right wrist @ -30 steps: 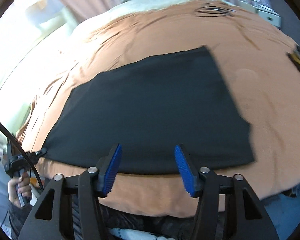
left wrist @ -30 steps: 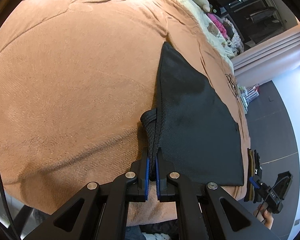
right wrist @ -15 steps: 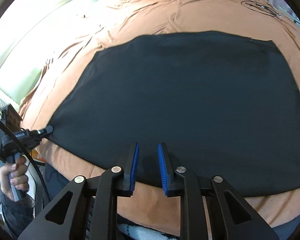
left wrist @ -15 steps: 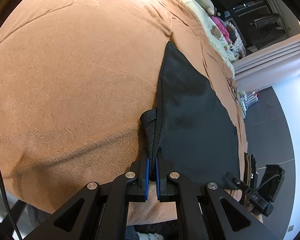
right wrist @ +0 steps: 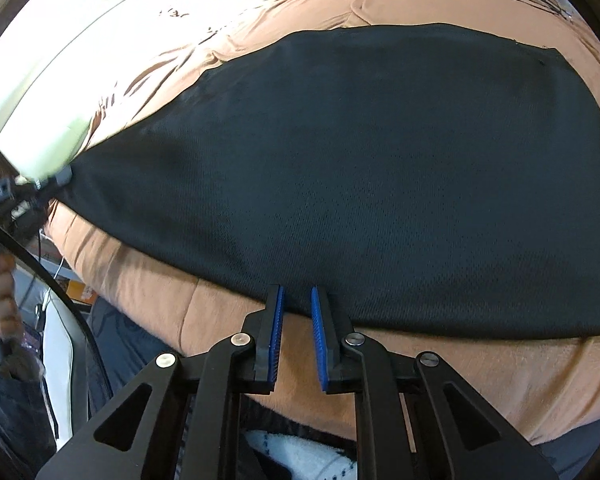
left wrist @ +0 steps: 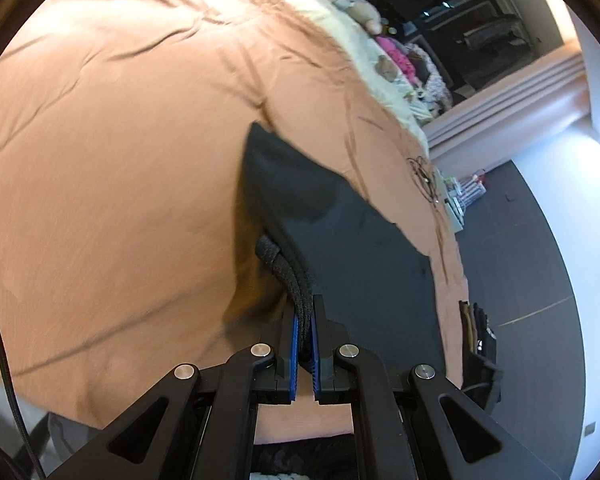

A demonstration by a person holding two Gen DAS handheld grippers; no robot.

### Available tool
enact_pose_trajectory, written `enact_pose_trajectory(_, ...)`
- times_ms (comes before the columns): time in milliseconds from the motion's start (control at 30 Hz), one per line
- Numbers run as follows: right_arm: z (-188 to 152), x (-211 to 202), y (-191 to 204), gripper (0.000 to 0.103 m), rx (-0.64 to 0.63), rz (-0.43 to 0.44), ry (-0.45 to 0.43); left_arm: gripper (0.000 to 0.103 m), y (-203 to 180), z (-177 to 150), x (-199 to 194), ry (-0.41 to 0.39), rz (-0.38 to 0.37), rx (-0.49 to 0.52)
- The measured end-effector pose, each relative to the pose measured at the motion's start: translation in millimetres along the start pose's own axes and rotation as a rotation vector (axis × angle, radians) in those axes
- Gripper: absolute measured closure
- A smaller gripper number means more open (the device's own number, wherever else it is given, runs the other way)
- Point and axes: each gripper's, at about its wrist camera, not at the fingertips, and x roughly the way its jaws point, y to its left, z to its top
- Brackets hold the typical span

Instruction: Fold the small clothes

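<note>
A black mesh garment (right wrist: 360, 168) lies spread on an orange-brown bed blanket (right wrist: 500, 376). In the left wrist view my left gripper (left wrist: 305, 308) is shut on the bunched corner hem of the black garment (left wrist: 356, 256) and lifts it a little off the blanket (left wrist: 112, 184). In the right wrist view my right gripper (right wrist: 297, 300) sits at the garment's near edge. Its blue pads (right wrist: 277, 320) stand a narrow gap apart, with the hem just at their tips. The left gripper (right wrist: 58, 178) also shows at the far left there, holding the garment's corner.
A pile of dark folded clothes (left wrist: 476, 332) lies at the bed's right edge. Pillows and soft toys (left wrist: 396, 52) sit at the head of the bed. A bright window (right wrist: 60, 60) is beyond the bed. Grey floor (left wrist: 540, 264) lies to the right.
My right gripper moved in to the garment's near edge and narrowed from wide open to a small gap. My left gripper kept its hold and lifted the corner.
</note>
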Motion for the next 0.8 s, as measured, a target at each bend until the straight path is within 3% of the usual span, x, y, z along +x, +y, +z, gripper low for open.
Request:
enact_pose_trajectory(267, 9, -27, -9, 0.092, 0.023, 0.019, -0.074, 0.098, -55, 21, 4, 0.002, -0.014, 0.084)
enact_pose_trajectory(600, -4, 1, -15, 0.092, 0.040, 0.075, -0.040, 0.098, -131, 33, 22, 0.024, -0.032, 0.208)
enact_pose_trajectory(800, -6, -9, -23, 0.092, 0.051, 0.110, -0.056, 0.098, -181, 28, 44, 0.058, -0.049, 0.283)
